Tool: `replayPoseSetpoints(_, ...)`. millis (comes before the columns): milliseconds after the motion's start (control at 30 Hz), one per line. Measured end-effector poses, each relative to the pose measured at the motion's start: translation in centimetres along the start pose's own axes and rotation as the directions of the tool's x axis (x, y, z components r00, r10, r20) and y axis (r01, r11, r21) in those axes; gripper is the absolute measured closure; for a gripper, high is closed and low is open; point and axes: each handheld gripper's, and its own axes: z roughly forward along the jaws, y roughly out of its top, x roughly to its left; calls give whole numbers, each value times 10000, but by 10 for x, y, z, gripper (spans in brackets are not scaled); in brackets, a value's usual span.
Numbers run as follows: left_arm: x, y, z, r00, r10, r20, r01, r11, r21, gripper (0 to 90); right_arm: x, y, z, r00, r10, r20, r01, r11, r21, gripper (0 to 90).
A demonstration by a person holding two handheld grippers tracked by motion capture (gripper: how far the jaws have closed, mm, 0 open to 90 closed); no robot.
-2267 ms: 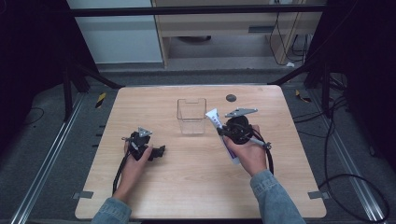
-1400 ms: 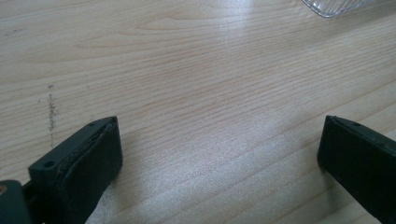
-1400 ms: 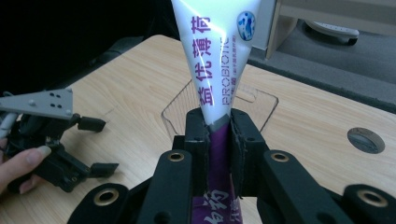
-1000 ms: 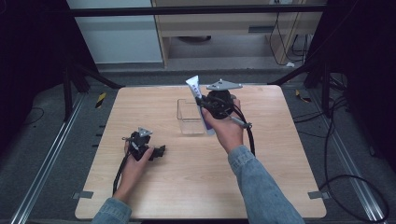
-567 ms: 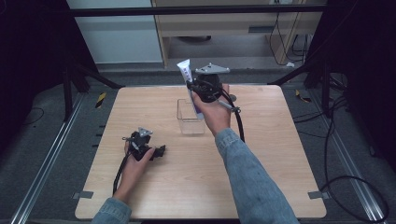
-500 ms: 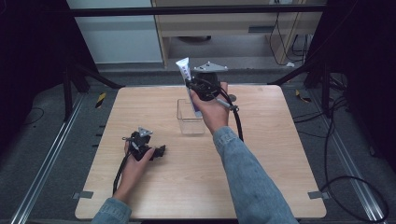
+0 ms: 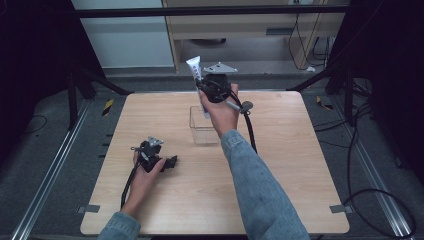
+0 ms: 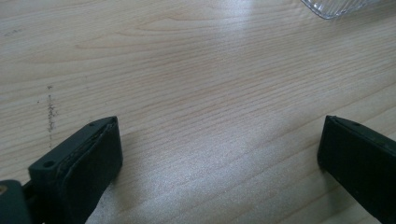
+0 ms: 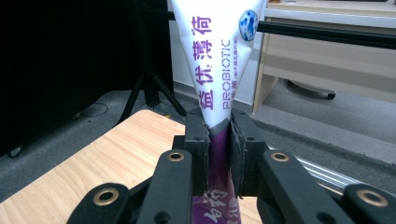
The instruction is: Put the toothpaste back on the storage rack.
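Observation:
A white and purple toothpaste tube (image 9: 215, 65) stands nearly upright between the jaws of my right gripper (image 9: 218, 140), which is shut on its lower part. In the high view that right gripper (image 7: 204, 89) holds the tube (image 7: 195, 69) above the far side of a clear plastic box (image 7: 202, 131) on the table. My left gripper (image 7: 171, 162) rests low at the table's left, held by a hand. In the left gripper view its fingers (image 8: 84, 168) stand wide apart over bare wood, with nothing between them, and a corner of the clear box (image 8: 334, 5) shows at the top right.
The wooden table (image 7: 280, 165) has bare room on its right and front. A small dark round object (image 7: 247, 106) lies near the far edge behind my right hand. A cable (image 7: 250, 131) trails from the right gripper. Dark floor, rails and a cabinet surround the table.
My right gripper has carried the tube up from the table's right middle and leftward to above the far side of the clear box. The left gripper has stayed put.

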Motion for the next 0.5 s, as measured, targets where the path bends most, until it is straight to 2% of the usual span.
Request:
replayPoseSetpoints(233, 0, 0, 0, 10000, 2, -2, -2, 10000, -8, 0, -7, -4, 8, 9997, -92, 212, 91, 10000, 40, 789)
replayPoseSetpoints(500, 0, 0, 0, 10000, 3, 0, -3, 10000, -5, 0, -7, -10, 19, 9998, -15, 223, 15, 10000, -7, 789)
